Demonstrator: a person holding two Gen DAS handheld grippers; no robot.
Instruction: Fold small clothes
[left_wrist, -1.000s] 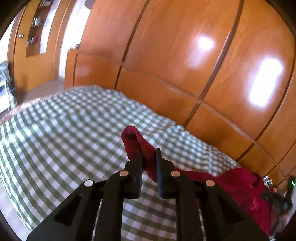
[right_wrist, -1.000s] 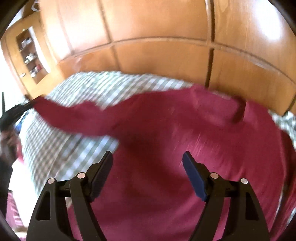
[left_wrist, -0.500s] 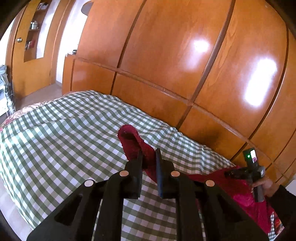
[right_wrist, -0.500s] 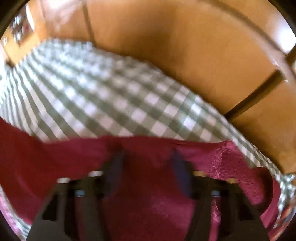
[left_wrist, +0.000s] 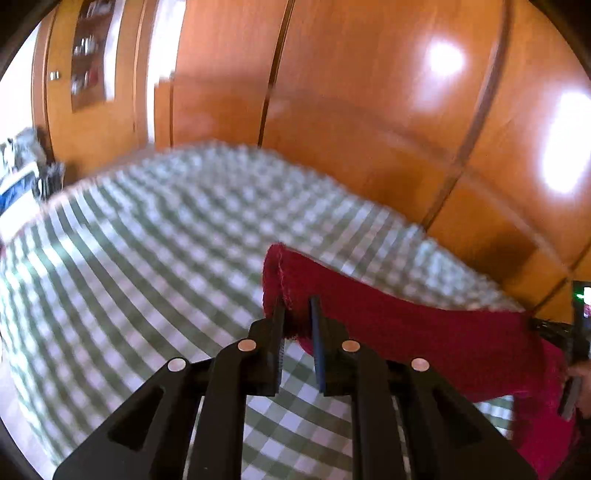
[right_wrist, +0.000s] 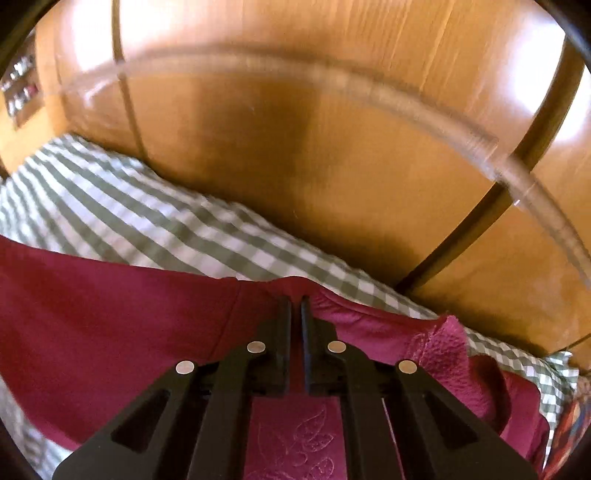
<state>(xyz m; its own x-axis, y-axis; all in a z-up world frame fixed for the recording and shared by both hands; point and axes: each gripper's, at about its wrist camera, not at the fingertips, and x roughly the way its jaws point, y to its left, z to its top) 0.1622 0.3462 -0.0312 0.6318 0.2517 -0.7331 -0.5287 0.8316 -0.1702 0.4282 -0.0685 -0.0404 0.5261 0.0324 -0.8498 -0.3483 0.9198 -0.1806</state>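
Dark red garment (left_wrist: 436, 332) hangs stretched, apparently leaf-embroidered.

Green-and-white checked bedspread (left_wrist: 155, 266) fills the left and centre of the left wrist view, blurred; it crosses the right wrist view as a diagonal band. Glossy orange wooden wardrobe panels (left_wrist: 369, 110) with dark vertical seams rise behind it, bright glare patches at upper right. Upper left: recessed shelf niche (left_wrist: 90, 51) holding small items, too blurred to identify. Blue-and-white clutter (left_wrist: 18, 177) at far left edge.
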